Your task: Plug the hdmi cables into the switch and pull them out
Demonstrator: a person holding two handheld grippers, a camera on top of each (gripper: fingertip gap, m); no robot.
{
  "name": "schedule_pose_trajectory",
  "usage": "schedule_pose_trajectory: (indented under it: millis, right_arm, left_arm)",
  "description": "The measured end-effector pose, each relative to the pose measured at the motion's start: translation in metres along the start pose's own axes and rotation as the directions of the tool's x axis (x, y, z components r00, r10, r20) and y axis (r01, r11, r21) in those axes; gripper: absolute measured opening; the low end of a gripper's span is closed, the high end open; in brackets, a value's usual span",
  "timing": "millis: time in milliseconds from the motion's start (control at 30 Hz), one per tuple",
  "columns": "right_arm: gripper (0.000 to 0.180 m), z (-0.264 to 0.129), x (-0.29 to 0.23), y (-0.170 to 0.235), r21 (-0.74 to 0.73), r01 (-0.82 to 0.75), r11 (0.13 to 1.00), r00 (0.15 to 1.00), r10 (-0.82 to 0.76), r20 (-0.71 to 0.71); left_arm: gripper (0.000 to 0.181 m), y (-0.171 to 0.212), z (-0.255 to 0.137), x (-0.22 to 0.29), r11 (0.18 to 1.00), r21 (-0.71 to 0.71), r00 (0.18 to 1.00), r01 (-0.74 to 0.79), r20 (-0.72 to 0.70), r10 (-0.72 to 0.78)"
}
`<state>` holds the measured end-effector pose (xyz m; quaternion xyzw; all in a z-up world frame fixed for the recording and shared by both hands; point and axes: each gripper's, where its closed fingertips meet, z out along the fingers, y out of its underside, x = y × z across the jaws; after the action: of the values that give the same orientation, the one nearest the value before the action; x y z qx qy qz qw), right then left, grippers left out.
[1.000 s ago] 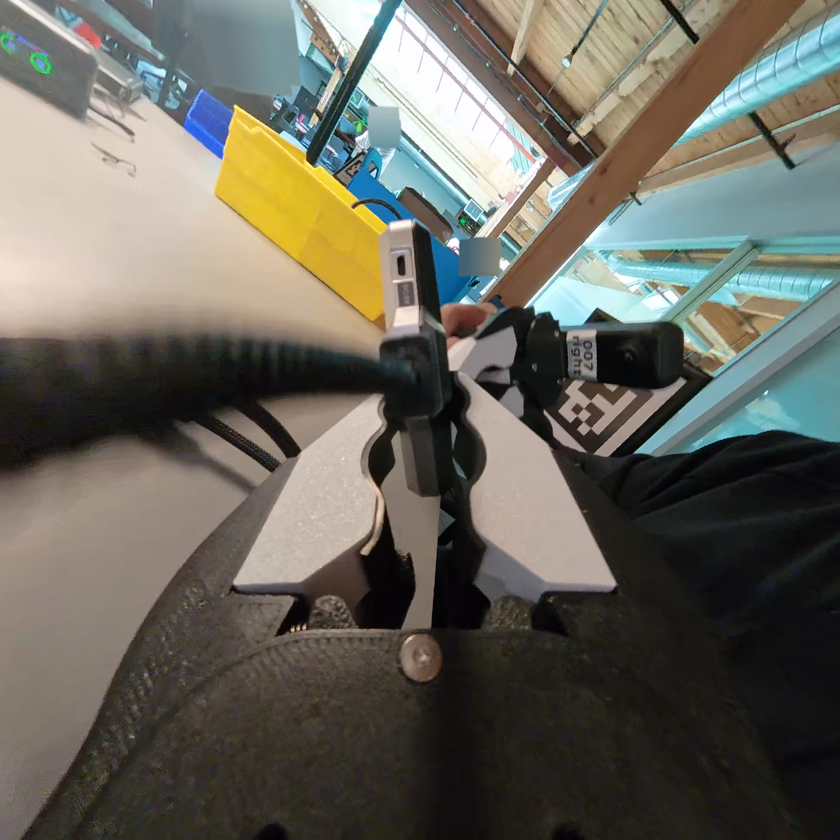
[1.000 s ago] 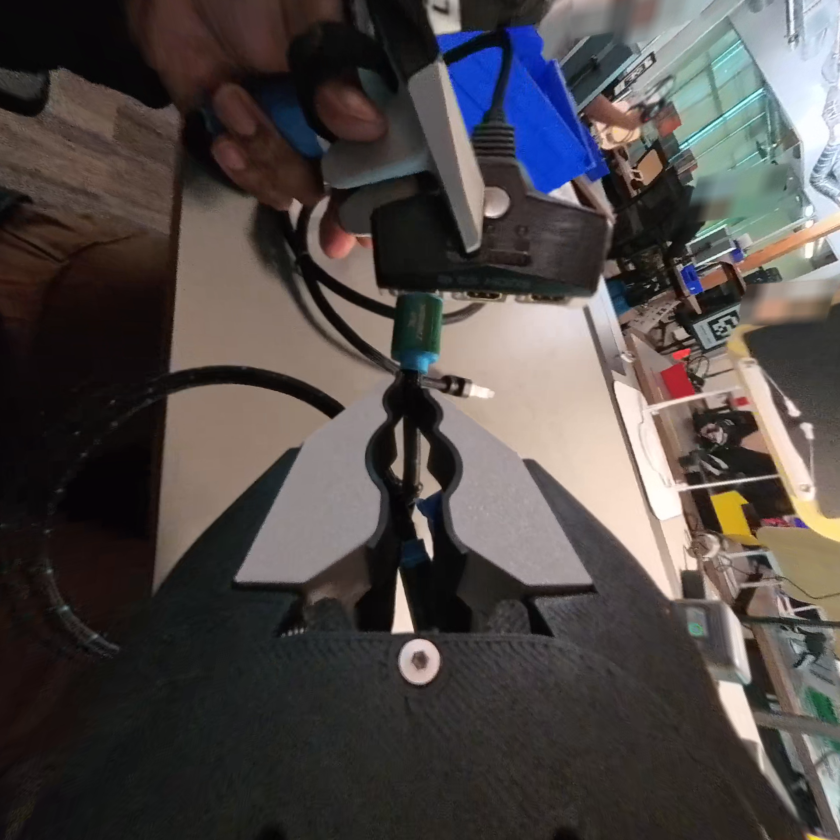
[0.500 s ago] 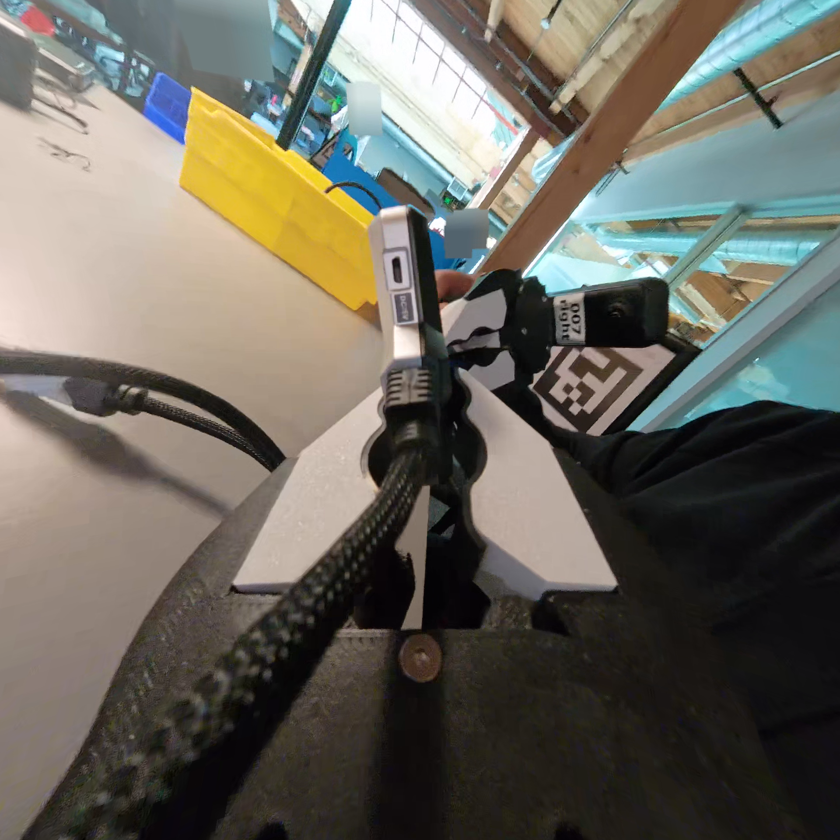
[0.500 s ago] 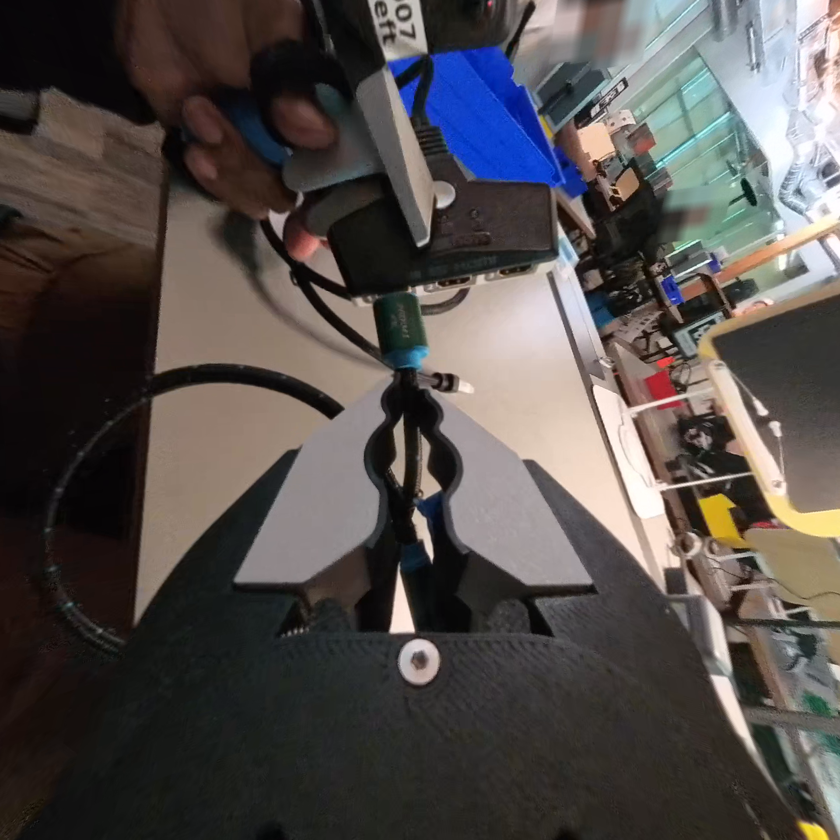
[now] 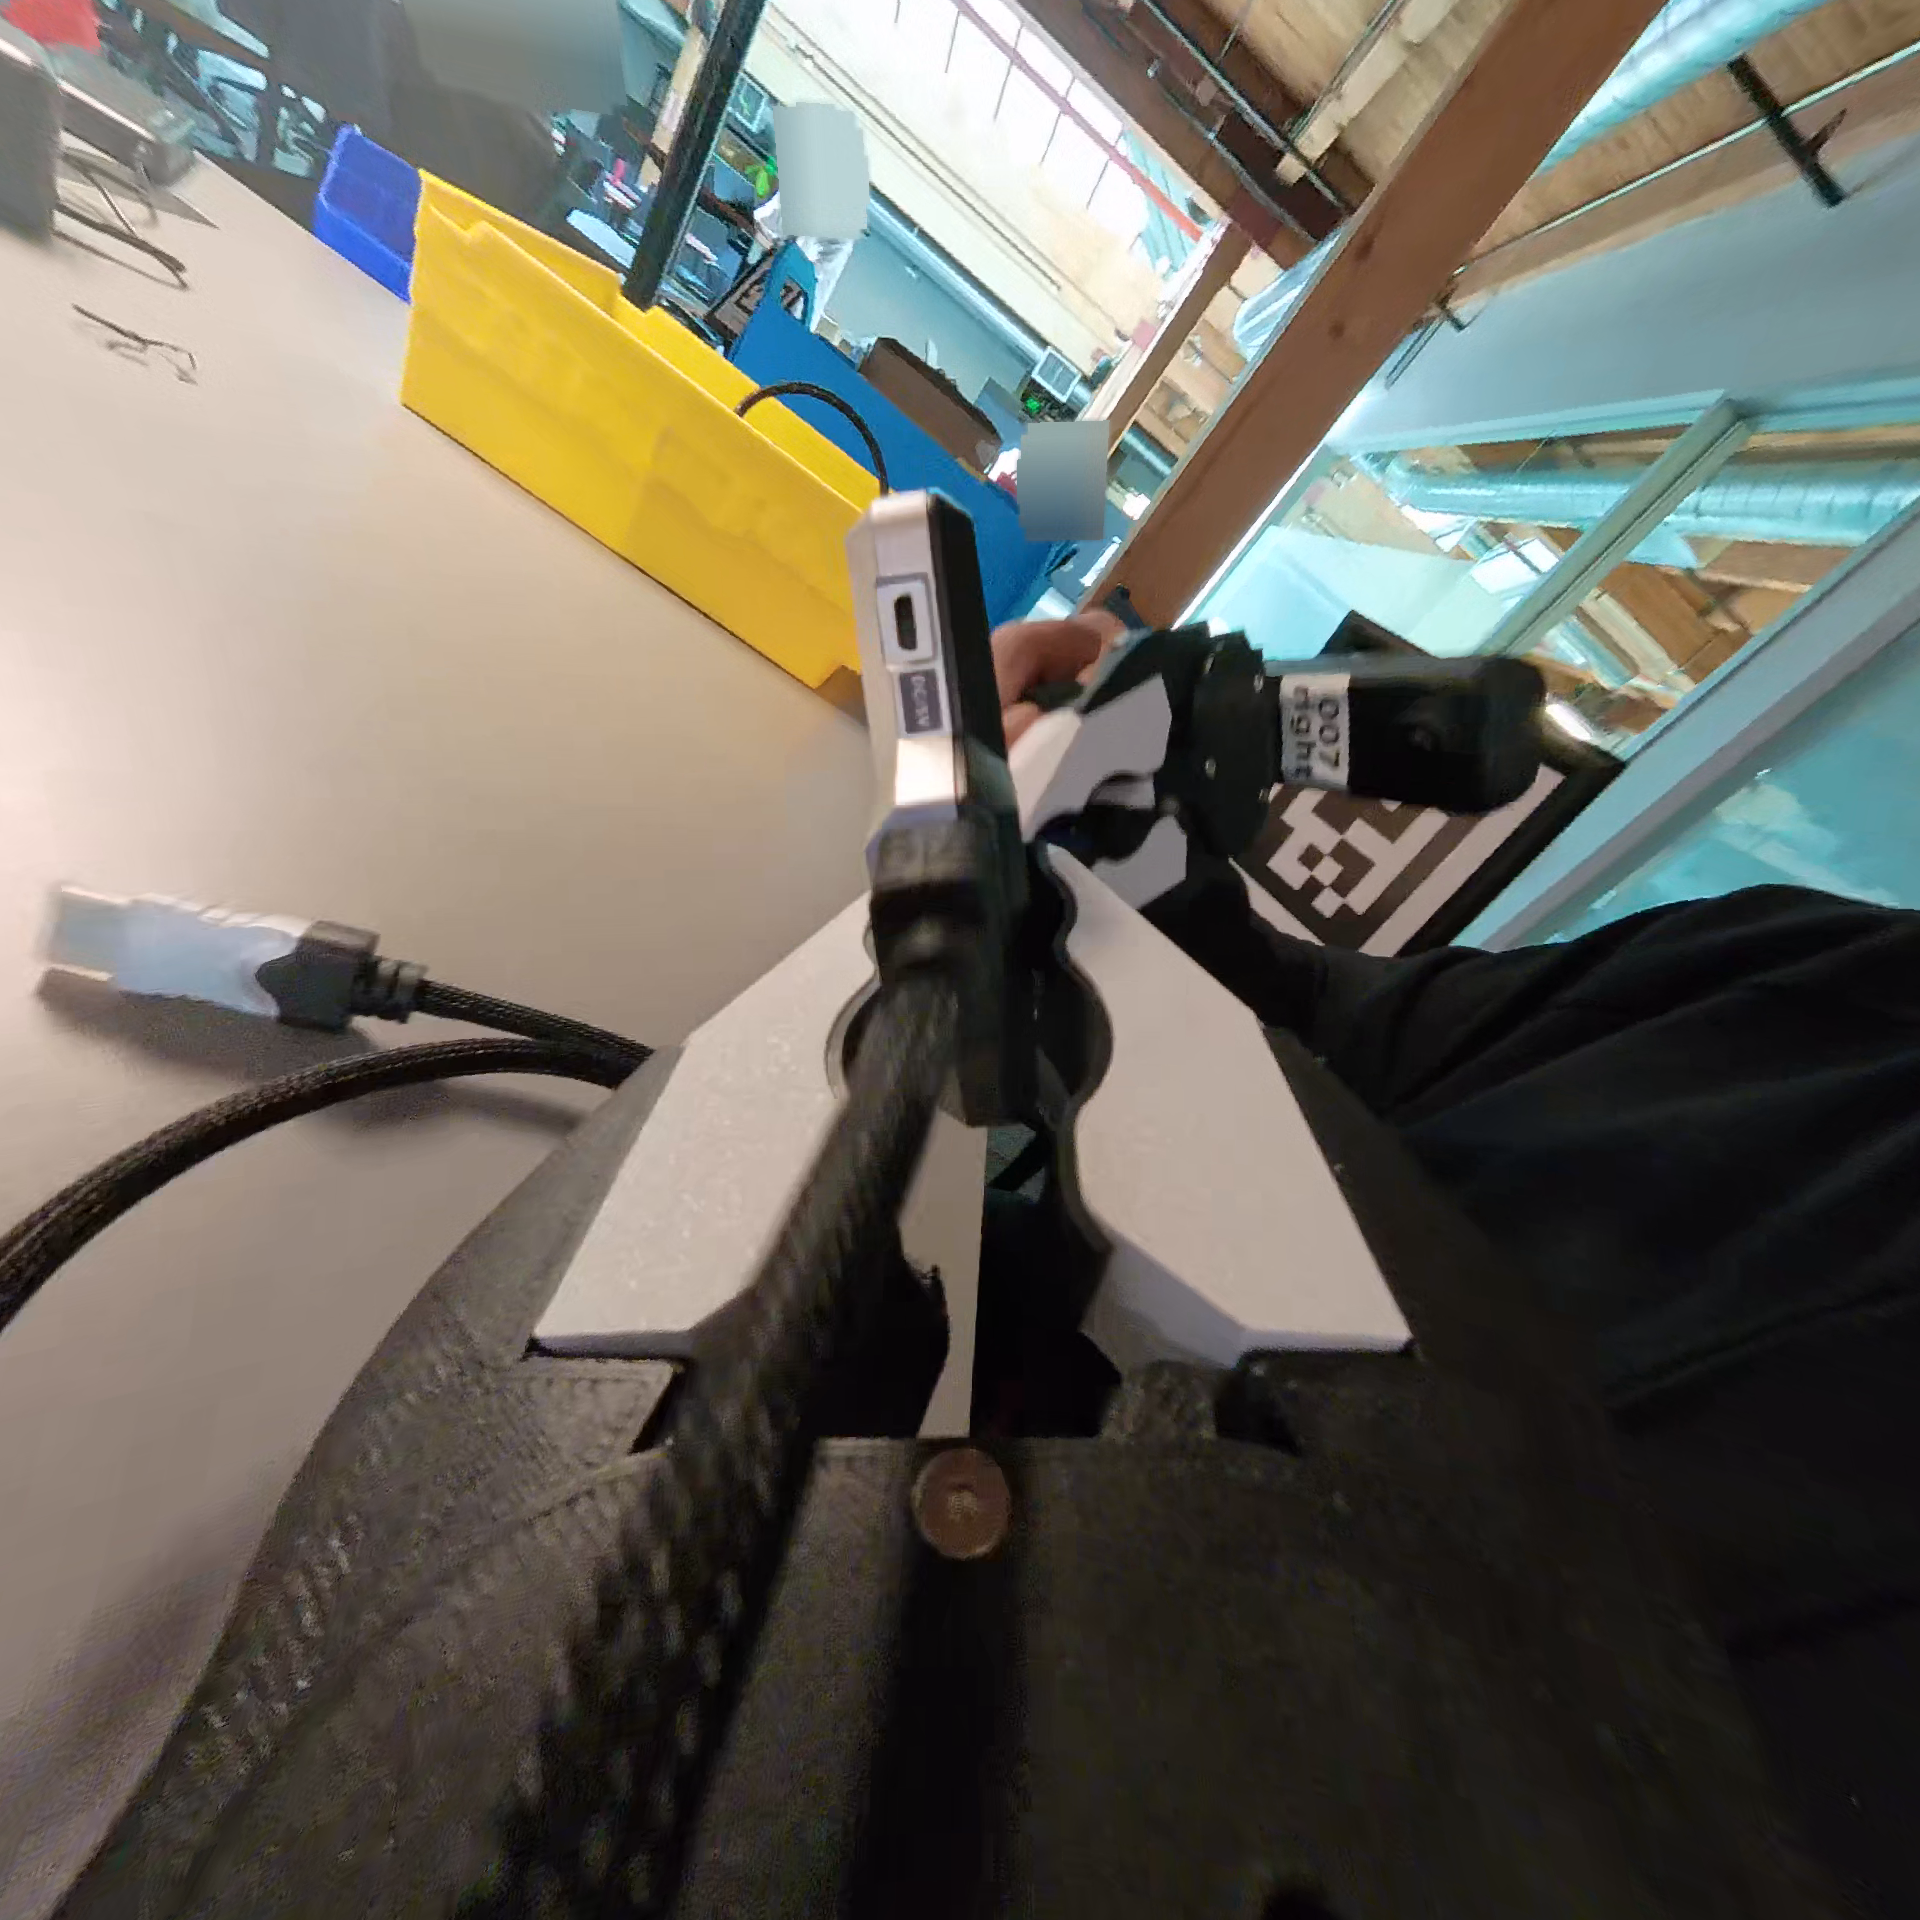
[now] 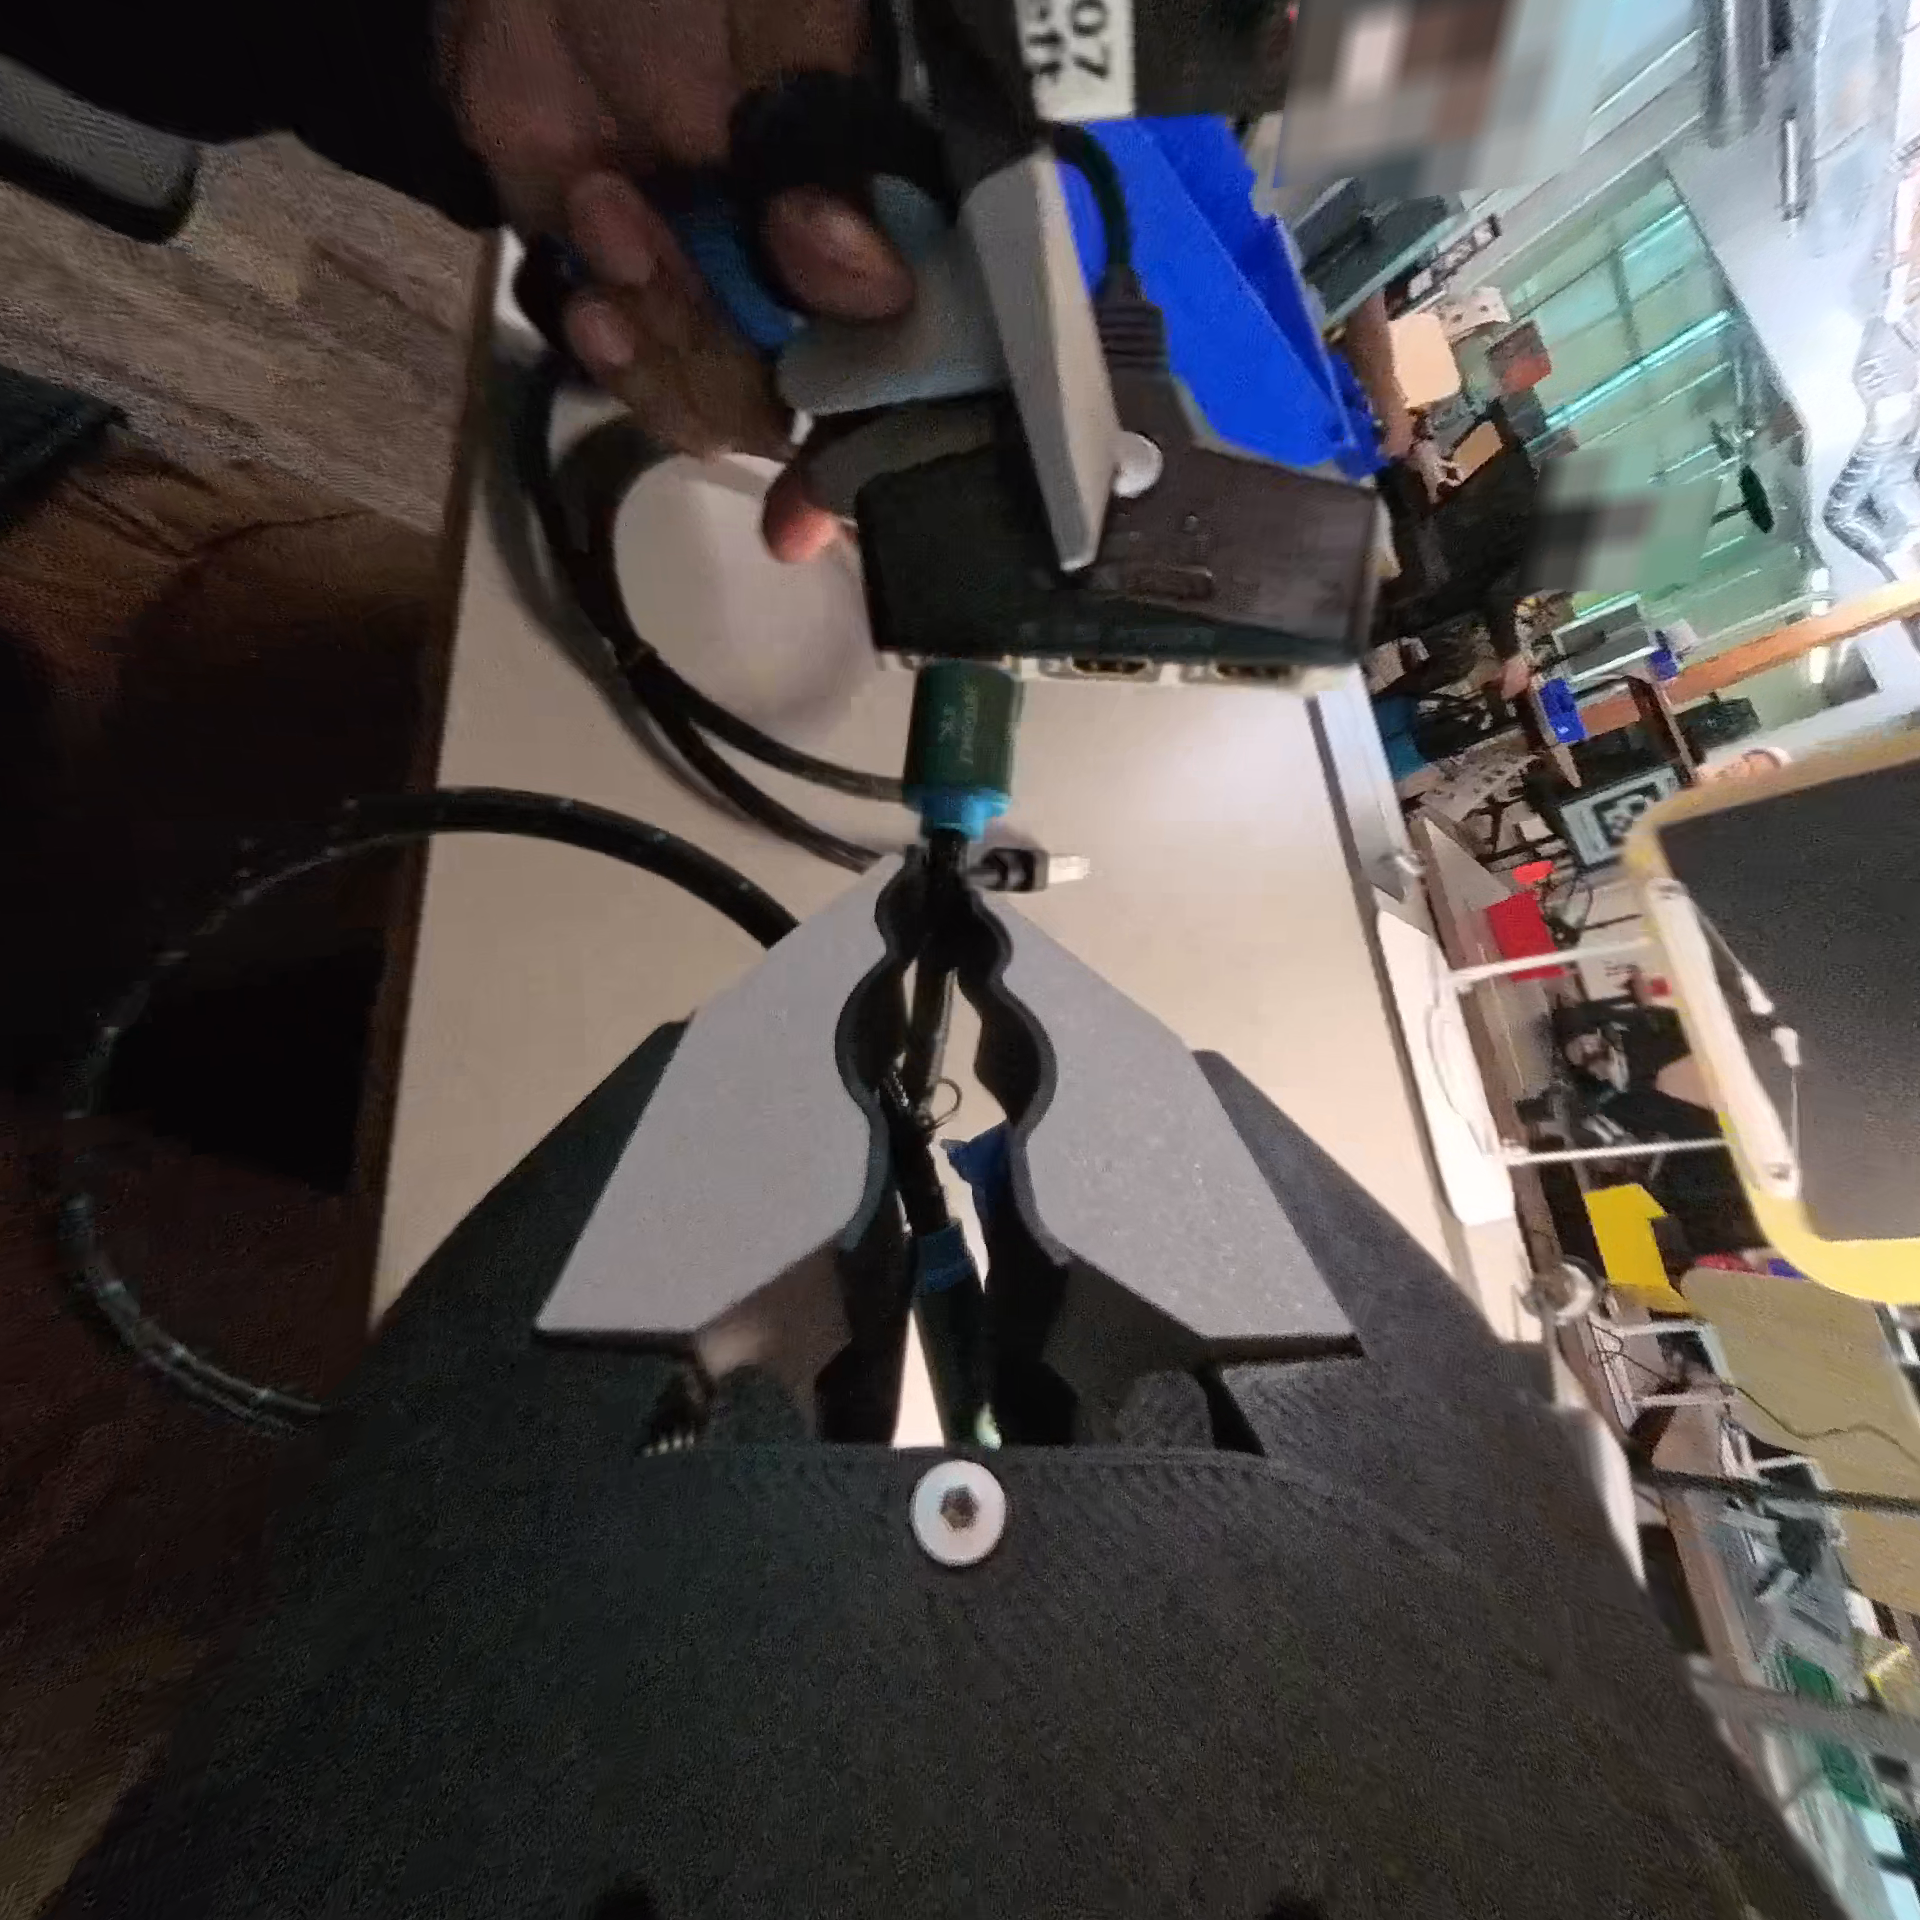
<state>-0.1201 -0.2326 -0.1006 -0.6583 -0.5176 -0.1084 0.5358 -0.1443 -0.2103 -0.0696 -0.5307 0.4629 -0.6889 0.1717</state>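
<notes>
My left gripper [image 5: 997,935] is shut on the HDMI switch [image 5: 925,665], a silver and black box held edge-on above the table. A thick black braided cable [image 5: 883,1091] is plugged into its near end and trails back over my fingers. In the right wrist view the switch [image 6: 1143,582] hangs from the left gripper's finger [image 6: 1039,343]. My right gripper [image 6: 940,883] is shut on a thin cable just behind its dark green plug [image 6: 961,727], whose tip sits in the switch's leftmost port. The right gripper also shows in the left wrist view [image 5: 1132,727].
A loose silver-headed HDMI plug [image 5: 166,951] on a braided cable lies on the grey table [image 5: 364,623]. A yellow bin [image 5: 623,447] and a blue bin [image 5: 364,203] stand at the far edge. A hand [image 6: 665,260] holds the left gripper. Black cables [image 6: 582,821] loop off the table's edge. The left gripper's tips are roughly 5 cm from the right gripper's.
The thick braided cable swung from the left side to lie back over my left gripper. The green plug stays against the switch, and both grippers keep their hold.
</notes>
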Motion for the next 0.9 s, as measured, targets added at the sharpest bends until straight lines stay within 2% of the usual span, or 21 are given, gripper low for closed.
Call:
schedule_pose_trajectory:
  millis: [67,267,400,467,533,600,700,767,833,900]
  right_arm:
    - [0.007,-0.001,-0.005,0.001,0.0,0.007,1.0,1.0,-0.007,0.016]
    - [0.007,0.001,0.008,0.008,0.015,0.011,1.0,1.0,-0.01,-0.026]
    - [0.007,0.002,-0.009,-0.001,0.033,0.006,0.999,0.998,-0.008,0.057]
    - [0.007,-0.002,-0.006,0.002,0.043,0.051,0.998,0.996,-0.054,0.074]
    - [0.008,-0.007,0.002,0.003,0.068,0.022,0.997,0.996,-0.028,0.09]
    - [0.007,0.002,-0.004,0.006,0.043,-0.01,0.999,0.994,0.005,0.114]
    - [0.007,0.004,0.0,0.018,-0.006,0.052,0.999,0.995,-0.051,0.089]
    - [0.007,-0.011,0.036,0.05,-0.077,-0.011,0.997,1.0,0.009,-0.023]
    - [0.006,-0.028,0.034,0.049,0.026,-0.128,0.991,0.991,0.126,0.042]
    - [0.007,-0.04,0.044,0.066,-0.055,-0.094,0.994,0.995,0.092,-0.038]
  left_arm:
    - [0.022,0.008,-0.002,-0.003,0.998,-0.039,0.999,0.038,-0.012,-0.039]
    - [0.024,0.014,-0.001,-0.001,0.996,-0.088,1.0,0.003,-0.01,-0.004]
    - [0.023,0.016,-0.007,-0.002,0.994,-0.105,0.999,0.031,-0.024,-0.033]
    - [0.023,0.021,-0.006,-0.001,0.99,-0.138,0.999,0.033,-0.029,-0.037]
    - [0.026,0.024,-0.001,0.007,0.987,-0.159,0.999,0.008,-0.048,-0.016]
    - [0.025,0.018,-0.003,-0.001,0.986,-0.166,0.999,0.009,-0.036,-0.015]
    - [0.024,0.023,-0.005,-0.014,0.981,-0.192,0.999,0.038,-0.019,-0.043]
    - [0.024,0.014,-0.015,-0.021,0.985,-0.17,1.0,0.017,0.017,-0.014]
    - [0.022,-0.008,-0.046,-0.042,0.996,-0.043,0.995,0.084,0.062,-0.081]
    - [0.023,-0.016,-0.065,-0.053,0.998,-0.01,0.991,0.068,0.115,-0.066]
